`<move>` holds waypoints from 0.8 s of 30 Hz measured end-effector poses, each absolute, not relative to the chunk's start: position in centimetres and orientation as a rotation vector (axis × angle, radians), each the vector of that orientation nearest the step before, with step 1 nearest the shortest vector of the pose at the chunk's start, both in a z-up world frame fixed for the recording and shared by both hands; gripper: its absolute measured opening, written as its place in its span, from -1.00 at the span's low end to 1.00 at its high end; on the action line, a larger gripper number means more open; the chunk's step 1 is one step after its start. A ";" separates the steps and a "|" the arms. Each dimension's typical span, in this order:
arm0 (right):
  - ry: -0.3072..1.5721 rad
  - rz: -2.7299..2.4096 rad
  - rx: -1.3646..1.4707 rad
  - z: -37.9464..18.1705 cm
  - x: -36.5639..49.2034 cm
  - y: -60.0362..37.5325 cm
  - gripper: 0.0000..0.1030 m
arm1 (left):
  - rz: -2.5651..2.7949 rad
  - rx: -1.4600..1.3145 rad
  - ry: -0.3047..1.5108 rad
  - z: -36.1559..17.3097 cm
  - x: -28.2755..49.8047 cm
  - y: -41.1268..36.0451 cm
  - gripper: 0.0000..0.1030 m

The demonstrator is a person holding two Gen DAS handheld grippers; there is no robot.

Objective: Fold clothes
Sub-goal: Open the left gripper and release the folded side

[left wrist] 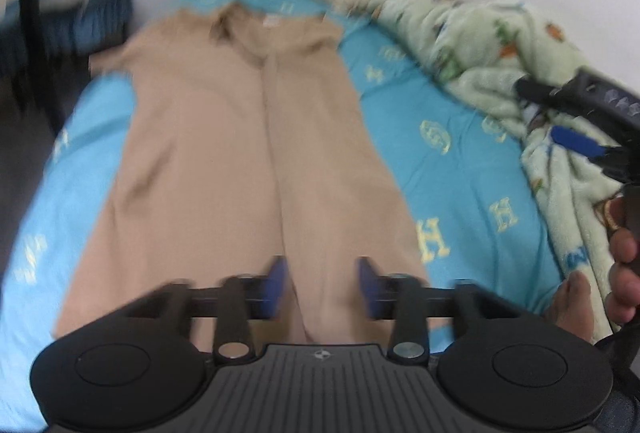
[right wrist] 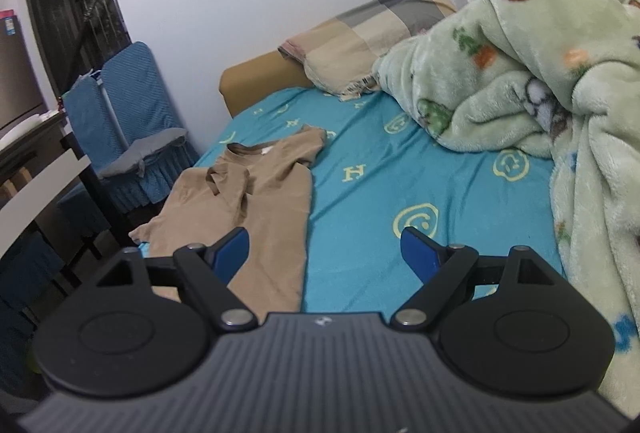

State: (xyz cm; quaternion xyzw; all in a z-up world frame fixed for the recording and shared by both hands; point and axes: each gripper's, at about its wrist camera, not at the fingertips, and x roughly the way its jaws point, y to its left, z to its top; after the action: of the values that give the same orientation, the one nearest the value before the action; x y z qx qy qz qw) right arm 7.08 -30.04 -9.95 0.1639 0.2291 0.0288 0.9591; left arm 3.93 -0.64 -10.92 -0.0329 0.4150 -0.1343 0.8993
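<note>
I have the tan T-shirt (left wrist: pixel 224 153) lying flat on the turquoise bed sheet (left wrist: pixel 460 137), collar toward 12 o'clock by the headboard (right wrist: pixel 260 81), with 1 side seemingly already folded in along the middle line, so I judge the next fold starts from the hem. My left gripper (left wrist: pixel 320 283) hovers over that near hem at 6 o'clock, its 2 blue pads parted and gripping nothing, placed to pinch the edge. My right gripper (right wrist: pixel 324 253) waits at 3 o'clock, spread wide and empty, beside the green fleece blanket (right wrist: pixel 540 73) that is bunched aside, leaving the shirt room.
</note>
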 end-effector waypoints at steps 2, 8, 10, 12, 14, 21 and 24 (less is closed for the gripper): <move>0.447 0.060 0.327 -9.7 6.9 -30.0 0.64 | -0.269 -0.034 0.799 -9.6 3.9 -1.0 0.42; 0.400 0.052 0.344 -9.2 6.9 -30.2 0.64 | -0.268 0.008 0.680 -6.0 6.4 -2.2 0.93; 0.393 0.050 0.348 -9.2 7.0 -30.3 0.64 | -0.276 0.014 0.647 -5.1 7.5 -2.5 0.95; 0.385 0.048 0.343 -9.2 7.1 -30.3 0.64 | -0.281 0.024 0.620 -4.6 8.6 -2.7 0.96; 0.376 0.047 0.340 -9.2 7.2 -30.3 0.64 | -0.279 0.026 0.605 -4.8 9.3 -2.8 0.97; 0.370 0.070 0.350 -9.8 8.5 -30.2 0.40 | -0.275 -0.057 0.629 -6.3 10.3 -0.8 0.97; 0.391 0.098 0.389 -10.4 10.3 -29.8 0.40 | -0.260 -0.063 0.632 -5.8 10.3 0.6 0.97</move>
State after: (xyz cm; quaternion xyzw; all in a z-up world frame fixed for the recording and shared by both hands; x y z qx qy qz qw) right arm 10.33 -29.81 -10.37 0.1918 0.1927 0.0483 0.9611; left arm 10.34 0.59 -5.82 -0.0311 0.3100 -0.1275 0.9416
